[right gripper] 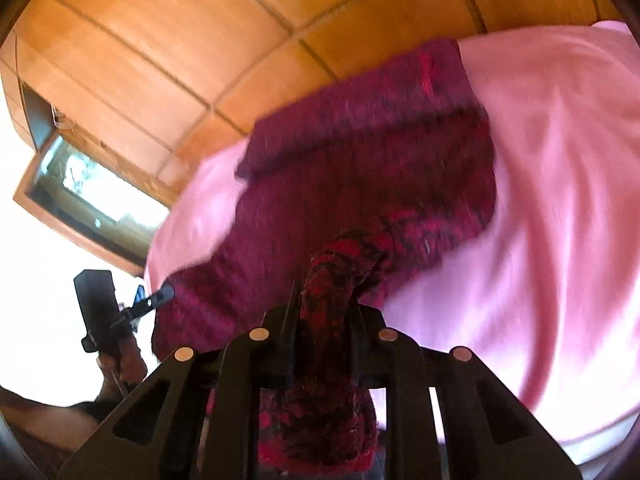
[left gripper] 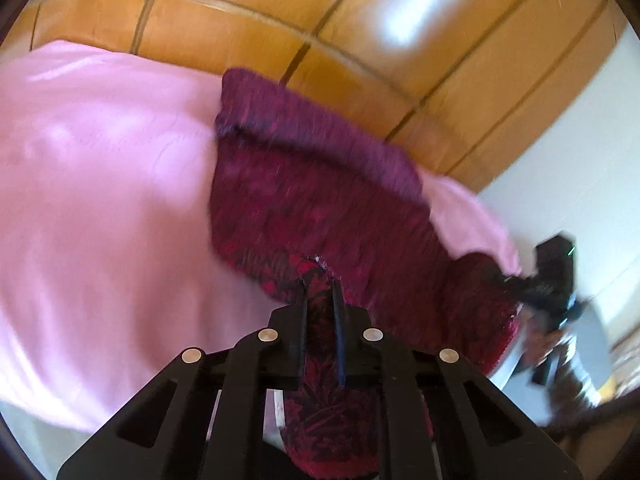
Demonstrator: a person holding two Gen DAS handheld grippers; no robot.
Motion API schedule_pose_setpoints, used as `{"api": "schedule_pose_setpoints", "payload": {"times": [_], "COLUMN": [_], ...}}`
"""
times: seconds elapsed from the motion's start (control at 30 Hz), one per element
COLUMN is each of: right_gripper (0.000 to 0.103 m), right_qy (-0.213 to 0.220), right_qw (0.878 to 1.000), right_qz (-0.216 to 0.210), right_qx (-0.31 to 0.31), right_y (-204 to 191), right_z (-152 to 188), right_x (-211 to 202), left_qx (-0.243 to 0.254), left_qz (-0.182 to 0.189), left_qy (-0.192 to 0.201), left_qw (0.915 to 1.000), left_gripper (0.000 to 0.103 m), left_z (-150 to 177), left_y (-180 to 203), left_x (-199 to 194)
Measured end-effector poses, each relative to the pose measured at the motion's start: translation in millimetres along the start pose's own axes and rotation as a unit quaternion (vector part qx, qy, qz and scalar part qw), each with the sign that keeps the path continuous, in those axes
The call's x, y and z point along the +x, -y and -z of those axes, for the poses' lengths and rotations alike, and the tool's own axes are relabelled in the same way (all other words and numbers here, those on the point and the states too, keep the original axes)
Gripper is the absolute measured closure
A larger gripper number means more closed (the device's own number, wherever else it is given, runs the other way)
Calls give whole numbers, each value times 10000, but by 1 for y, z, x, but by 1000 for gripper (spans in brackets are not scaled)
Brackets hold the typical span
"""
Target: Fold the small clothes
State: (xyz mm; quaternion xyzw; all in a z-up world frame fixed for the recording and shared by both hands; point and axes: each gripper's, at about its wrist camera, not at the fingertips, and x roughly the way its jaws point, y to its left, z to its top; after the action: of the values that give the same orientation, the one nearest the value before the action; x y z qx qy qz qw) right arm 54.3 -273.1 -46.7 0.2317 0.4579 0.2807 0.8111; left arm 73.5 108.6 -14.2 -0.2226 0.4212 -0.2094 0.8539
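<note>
A dark red knitted garment (left gripper: 312, 184) hangs stretched over a pink sheet (left gripper: 100, 200). My left gripper (left gripper: 320, 284) is shut on one corner of it, with fabric bunched between the fingers. My right gripper (right gripper: 324, 300) is shut on the other corner of the garment (right gripper: 360, 168). Each gripper shows in the other's view: the right one at the far right (left gripper: 516, 280), the left one at the lower left (right gripper: 160, 296). Both frames are motion-blurred.
The pink sheet (right gripper: 560, 200) covers the surface below. Wooden panelled doors (left gripper: 360, 20) stand behind it. A white wall (left gripper: 580, 160) is to the right, and a framed window or screen (right gripper: 92, 196) is at the left.
</note>
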Motion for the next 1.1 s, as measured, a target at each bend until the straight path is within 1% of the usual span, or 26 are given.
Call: {"api": "schedule_pose_setpoints", "payload": {"times": [0.07, 0.13, 0.17, 0.23, 0.3, 0.37, 0.4, 0.43, 0.47, 0.5, 0.53, 0.57, 0.6, 0.63, 0.67, 0.7, 0.73, 0.77, 0.8, 0.87, 0.9, 0.97, 1.0, 1.03, 1.07, 1.1], "right_gripper": [85, 86, 86, 86, 86, 86, 86, 84, 82, 75, 62, 54, 40, 32, 28, 18, 14, 14, 14, 14, 13, 13, 16, 22, 25, 31], "right_qy": [151, 274, 301, 365, 369, 320, 265, 229, 215, 208, 204, 216, 301, 427, 528, 678, 832, 975, 1070, 1137, 1133, 1034, 903, 801, 645, 544], "right_qw": [9998, 9991, 9988, 9973, 9953, 9930, 9917, 9905, 9899, 9891, 9882, 9868, 9849, 9843, 9841, 9833, 9827, 9831, 9845, 9865, 9883, 9914, 9926, 9930, 9932, 9926], "right_qz": [66, 160, 201, 343, 411, 484, 521, 525, 518, 449, 331, 141, -136, -273, -313, -362, -372, -322, -227, -23, 179, 527, 702, 805, 954, 1080], "right_qx": [99, 266, 316, 545, 794, 1029, 1146, 1248, 1301, 1386, 1484, 1599, 1698, 1693, 1670, 1651, 1614, 1517, 1372, 1180, 1001, 605, 413, 312, 169, 63], "right_y": [4, 13, 16, 27, 44, 56, 62, 66, 71, 74, 76, 78, 81, 80, 79, 80, 80, 79, 78, 78, 77, 69, 66, 66, 65, 64], "right_z": [-18, -39, -45, -63, -73, -81, -85, -87, -88, -89, -91, -91, -94, -95, -95, -96, -97, -96, -95, -88, -82, -70, -64, -60, -56, -50], "right_x": [9, 23, 27, 40, 46, 57, 64, 69, 63, 63, 63, 60, 56, 49, 41, 32, 23, 11, 0, -15, -23, -26, -22, -17, -7, 1], "left_qx": [-215, -393, -531, -848, -1132, -1484, -1771, -1930, -2036, -2090, -2106, -2147, -2186, -2232, -2194, -2075, -1815, -1598, -1381, -1216, -1122, -918, -841, -763, -662, -557], "left_qz": [111, 83, 59, 66, -37, -72, -68, -38, 29, 79, 51, -34, -43, -2, -34, -182, -475, -616, -644, -585, -524, -347, -284, -234, -236, -263], "left_qy": [65, 102, 96, 16, -71, -284, -388, -397, -354, -237, -102, 149, 265, 440, 522, 585, 644, 665, 668, 608, 551, 403, 351, 297, 221, 138], "left_qw": [9997, 9991, 9985, 9964, 9935, 9885, 9834, 9804, 9784, 9776, 9775, 9766, 9754, 9738, 9742, 9763, 9801, 9830, 9861, 9890, 9908, 9944, 9954, 9964, 9973, 9980], "left_gripper": [94, 94, 94, 94, 94, 93, 93, 92, 88, 79, 73, 59, 49, 48, 48, 47, 46, 41, 35, 32, 32, 32, 32, 32, 32, 32], "left_z": [-18, -40, -50, -65, -80, -93, -99, -102, -106, -111, -114, -116, -119, -122, -122, -122, -119, -115, -105, -86, -76, -57, -50, -42, -35, -31], "left_y": [-3, -9, -14, -26, -37, -53, -61, -65, -68, -70, -71, -74, -79, -84, -87, -88, -86, -84, -84, -89, -90, -88, -85, -82, -79, -75], "left_x": [12, 30, 39, 55, 70, 86, 95, 97, 98, 94, 87, 75, 71, 60, 54, 47, 39, 35, 30, 23, 23, 22, 22, 24, 28, 36]}}
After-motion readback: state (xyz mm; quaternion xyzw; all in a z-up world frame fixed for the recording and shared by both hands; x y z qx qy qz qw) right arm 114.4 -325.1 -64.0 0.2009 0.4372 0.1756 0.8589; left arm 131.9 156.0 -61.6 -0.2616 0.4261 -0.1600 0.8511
